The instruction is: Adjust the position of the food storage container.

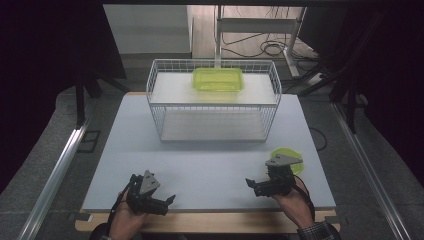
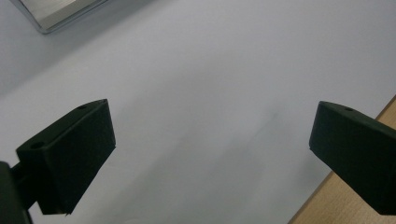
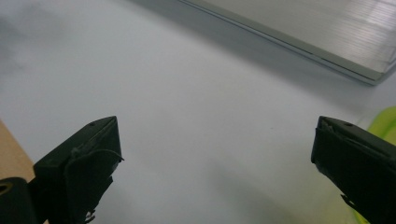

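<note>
A white wire basket rack [image 1: 214, 100] stands at the back middle of the white table [image 1: 200, 170]. On its upper shelf lies a yellow-green plastic container [image 1: 218, 79]. A yellow-green lid [image 1: 289, 154] lies flat on the table at the right, just behind my right gripper [image 1: 252, 185]; its edge shows in the right gripper view [image 3: 385, 122]. My left gripper [image 1: 169, 201] rests near the table's front edge at the left. Both grippers are open with nothing between their jaws, which stand wide apart over bare table [image 2: 210, 116] [image 3: 215, 140].
The rack's metal base edge [image 3: 299, 42] lies ahead of the right gripper, and a corner of it [image 2: 56, 14] lies ahead of the left. The table's wooden front rim [image 1: 210, 222] runs under both hands. Metal rails [image 1: 55, 175] flank the table on the floor.
</note>
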